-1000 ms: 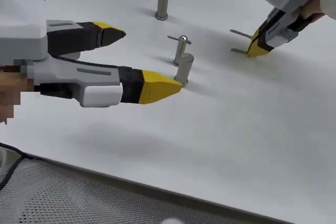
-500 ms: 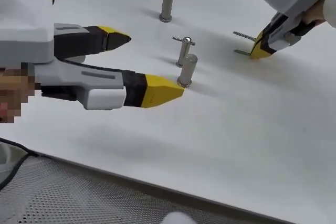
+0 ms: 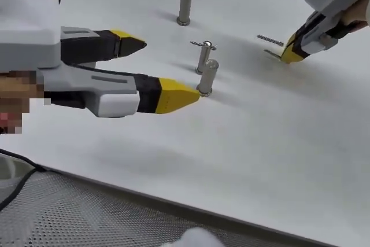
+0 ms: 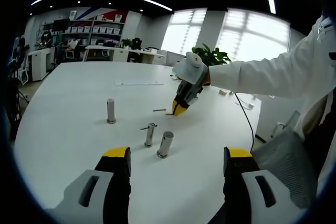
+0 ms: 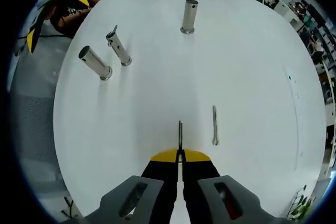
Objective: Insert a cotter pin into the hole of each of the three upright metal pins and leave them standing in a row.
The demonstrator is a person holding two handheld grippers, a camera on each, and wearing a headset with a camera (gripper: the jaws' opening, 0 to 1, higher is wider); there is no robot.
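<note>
Opposed gripper views, head overhead, pins (image 3: 207, 77) shared

left gripper (image 3: 171, 69) held low and level, jaws spread wide. right gripper (image 5: 179, 157) angled tip-down, jaws pinched on cotter pin (image 5: 179, 135).

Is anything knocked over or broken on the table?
Nothing looks wrong. The far pin, middle pin and near pin all stand upright; the middle one has a cotter pin through its top. A loose cotter pin lies flat on the table, and the right gripper pinches a third cotter pin.
</note>
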